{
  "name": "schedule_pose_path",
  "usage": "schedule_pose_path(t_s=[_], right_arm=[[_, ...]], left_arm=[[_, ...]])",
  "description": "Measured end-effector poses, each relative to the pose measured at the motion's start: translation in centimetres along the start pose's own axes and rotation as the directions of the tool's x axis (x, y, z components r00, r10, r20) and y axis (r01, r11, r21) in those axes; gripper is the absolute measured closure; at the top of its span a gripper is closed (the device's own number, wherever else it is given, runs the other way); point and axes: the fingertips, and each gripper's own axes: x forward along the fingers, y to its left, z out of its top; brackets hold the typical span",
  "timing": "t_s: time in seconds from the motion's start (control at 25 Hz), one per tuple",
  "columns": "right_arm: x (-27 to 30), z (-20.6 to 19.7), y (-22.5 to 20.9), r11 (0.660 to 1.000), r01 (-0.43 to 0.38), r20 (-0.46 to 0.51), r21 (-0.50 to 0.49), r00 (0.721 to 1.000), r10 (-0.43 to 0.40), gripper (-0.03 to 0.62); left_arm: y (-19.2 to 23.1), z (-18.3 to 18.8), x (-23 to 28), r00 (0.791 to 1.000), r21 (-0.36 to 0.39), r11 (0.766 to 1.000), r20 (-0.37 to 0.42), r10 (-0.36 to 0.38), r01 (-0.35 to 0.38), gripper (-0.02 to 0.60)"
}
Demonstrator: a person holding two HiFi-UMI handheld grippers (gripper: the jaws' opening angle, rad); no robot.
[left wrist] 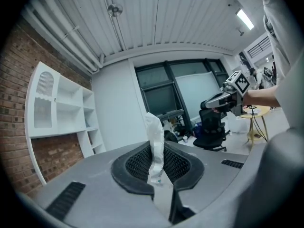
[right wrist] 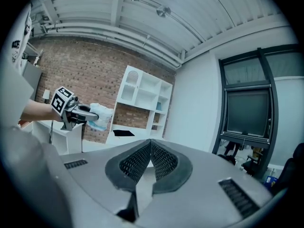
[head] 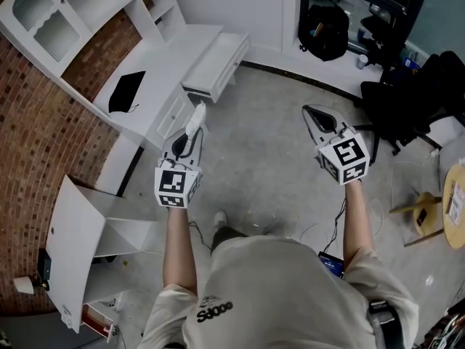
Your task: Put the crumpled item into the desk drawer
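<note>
Only the head view shows the white desk and its one pulled-out drawer, well ahead of two grippers. In the left gripper view, the left gripper is clamped on one upright crumpled item. In the right gripper view, the right gripper has its jaws pressed together with nothing between them.

Cannot see the lower end of the crumpled white wrapper, buried between the left gripper's dark mesh pads. Cannot see the whole round pale wooden table either, cut off at the head view's right edge.
</note>
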Motion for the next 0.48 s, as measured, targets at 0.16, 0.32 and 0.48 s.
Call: schedule_pose_path(t_s=[0.16, 0.32, 0.48], right_arm=[[0.5, -0.4, -1.1, 1.0, 0.016, 0.002, 0.018, 1.0, -0.016, 0.588], [2.2, -0.9, -1.8, 0.999, 0.041, -0.004, 0.027, 0.999, -0.041, 0.588], [5.2, -1.2, -2.8, 0.999, 0.045, -0.013, 0.025, 0.999, -0.045, 0.588]], left_arm=[[0.3, -0.2, 1.2, 1.0, -0.007, 1.0, -0.002, 0.002, -0.002, 0.528], [1.4, -1.2, 2.8, 1.0, -0.015, 1.0, -0.008, -0.008, 0.008, 0.529], [3.6, -1.8, 5.5, 1.0, -0.019, 1.0, 0.002, -0.018, 0.018, 0.529]])
